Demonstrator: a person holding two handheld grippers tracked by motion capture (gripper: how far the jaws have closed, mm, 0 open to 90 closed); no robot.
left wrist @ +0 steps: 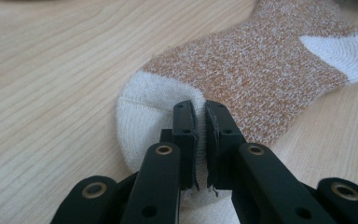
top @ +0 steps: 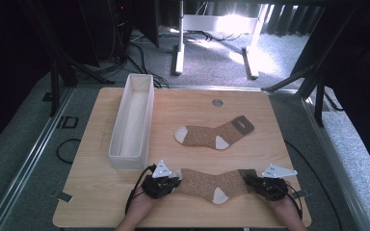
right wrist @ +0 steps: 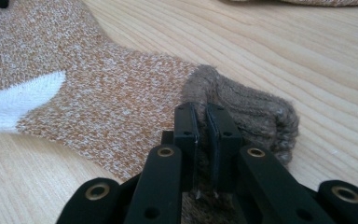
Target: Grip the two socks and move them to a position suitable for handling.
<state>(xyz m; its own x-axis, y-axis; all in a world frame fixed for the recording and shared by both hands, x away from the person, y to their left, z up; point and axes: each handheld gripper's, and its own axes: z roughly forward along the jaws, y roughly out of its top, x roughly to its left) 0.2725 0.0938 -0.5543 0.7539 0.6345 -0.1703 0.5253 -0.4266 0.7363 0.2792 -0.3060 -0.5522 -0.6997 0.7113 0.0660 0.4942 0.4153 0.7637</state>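
Left gripper view: left gripper (left wrist: 200, 119) clamped on the white toe of the near sock (left wrist: 261, 79). Right gripper view: right gripper (right wrist: 201, 122) pinching same sock's dark cuff. High view: sock lies stretched flat btwn both grippers at the table's (top: 101, 192) near edge; 2nd sock (top: 212, 134) sits farther back, white box (top: 125, 159) to the left. Step, I'd say: sock held at both ends, low on the table. Next prob. needs an even lift w/ both grips kept tight, then over the 2nd sock or box.
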